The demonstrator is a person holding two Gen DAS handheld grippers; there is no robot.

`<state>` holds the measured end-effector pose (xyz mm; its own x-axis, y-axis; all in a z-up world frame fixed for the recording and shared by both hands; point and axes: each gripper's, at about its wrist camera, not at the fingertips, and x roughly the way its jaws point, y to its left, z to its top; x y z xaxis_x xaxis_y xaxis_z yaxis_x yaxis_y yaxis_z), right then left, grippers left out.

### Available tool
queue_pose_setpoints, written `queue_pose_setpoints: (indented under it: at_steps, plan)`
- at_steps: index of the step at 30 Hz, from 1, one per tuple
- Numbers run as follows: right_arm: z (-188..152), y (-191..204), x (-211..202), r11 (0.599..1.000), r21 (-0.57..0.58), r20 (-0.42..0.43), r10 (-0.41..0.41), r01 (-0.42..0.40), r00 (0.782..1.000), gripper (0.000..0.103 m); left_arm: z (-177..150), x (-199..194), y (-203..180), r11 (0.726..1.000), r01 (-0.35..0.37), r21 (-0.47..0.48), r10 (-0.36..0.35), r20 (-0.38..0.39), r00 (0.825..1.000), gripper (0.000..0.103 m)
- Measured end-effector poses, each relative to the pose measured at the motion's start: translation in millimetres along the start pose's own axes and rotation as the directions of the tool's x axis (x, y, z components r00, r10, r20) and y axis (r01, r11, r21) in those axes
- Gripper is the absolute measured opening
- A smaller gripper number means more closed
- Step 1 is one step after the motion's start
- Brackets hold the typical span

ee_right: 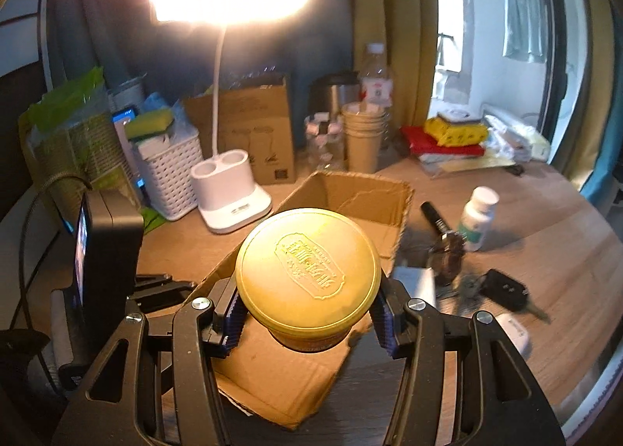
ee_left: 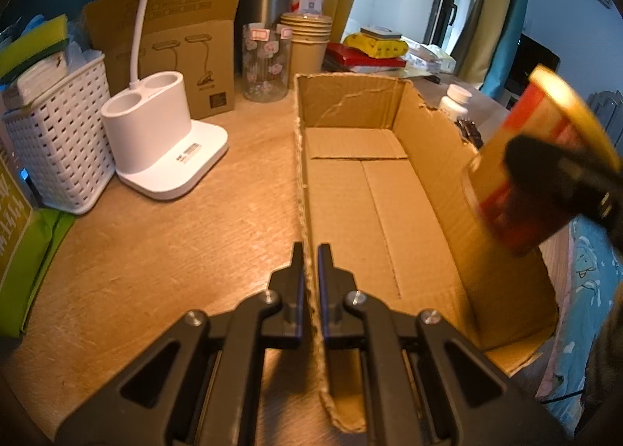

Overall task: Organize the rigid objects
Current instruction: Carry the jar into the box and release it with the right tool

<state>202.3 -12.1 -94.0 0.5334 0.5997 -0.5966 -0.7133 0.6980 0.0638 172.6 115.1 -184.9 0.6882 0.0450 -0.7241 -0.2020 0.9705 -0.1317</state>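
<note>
The left wrist view sits low and close at the cardboard box's (ee_left: 389,189) left wall, facing along the counter (ee_left: 163,235) toward the window. The right wrist view looks down from above the box (ee_right: 350,196). Both share the box, the white lamp base (ee_left: 163,142) (ee_right: 233,189) and the back clutter.

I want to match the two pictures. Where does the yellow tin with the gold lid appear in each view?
Left wrist view: the yellow tin is at the right edge, tilted and blurred, held by the right claw above the cardboard box.
Right wrist view: the tin is in the lower middle, lid toward the camera, between the claw's fingers.
Shared landmark: the white lamp base.
</note>
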Motion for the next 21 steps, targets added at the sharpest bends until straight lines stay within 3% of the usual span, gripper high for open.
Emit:
queue_pose_setpoints:
  at_steps: [21]
  plan:
    - [-19.7,0.1,37.2,1.000,0.020,-0.131,0.025,-0.022,0.991,0.057,0.4,0.6,1.8,1.000,0.012,-0.011,-0.012,-0.001,1.000,0.005]
